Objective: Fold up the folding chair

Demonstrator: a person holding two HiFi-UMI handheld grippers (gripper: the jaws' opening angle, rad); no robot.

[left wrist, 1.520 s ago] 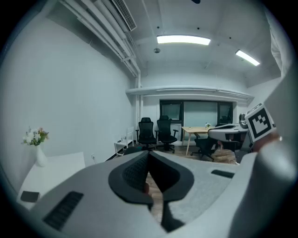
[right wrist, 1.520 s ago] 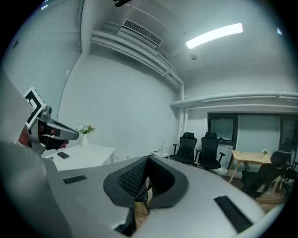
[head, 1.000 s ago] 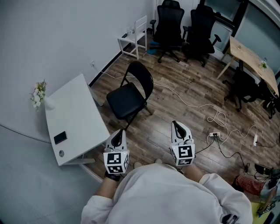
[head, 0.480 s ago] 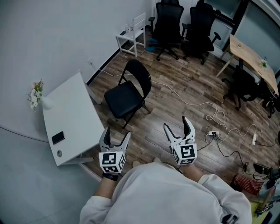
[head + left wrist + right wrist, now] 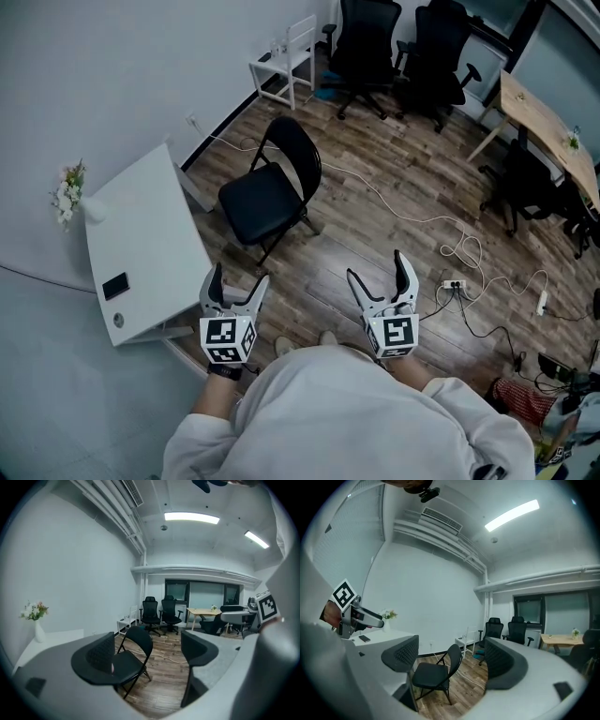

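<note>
both jaws just opened wide, empty | folding chair [image 5: 262,202] unfolded — well ahead of left gripper [image 5: 240,277], right gripper [image 5: 377,267]

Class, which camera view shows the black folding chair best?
The head view: the folding chair stands open, whole and unobstructed. In the left gripper view a jaw hides part of its seat; in the right gripper view it appears small and low.

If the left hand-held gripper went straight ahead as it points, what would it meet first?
Probably the black folding chair, at its seat; depth is unclear. The left hand-held gripper has just been opening its jaws, with nothing between them.
</note>
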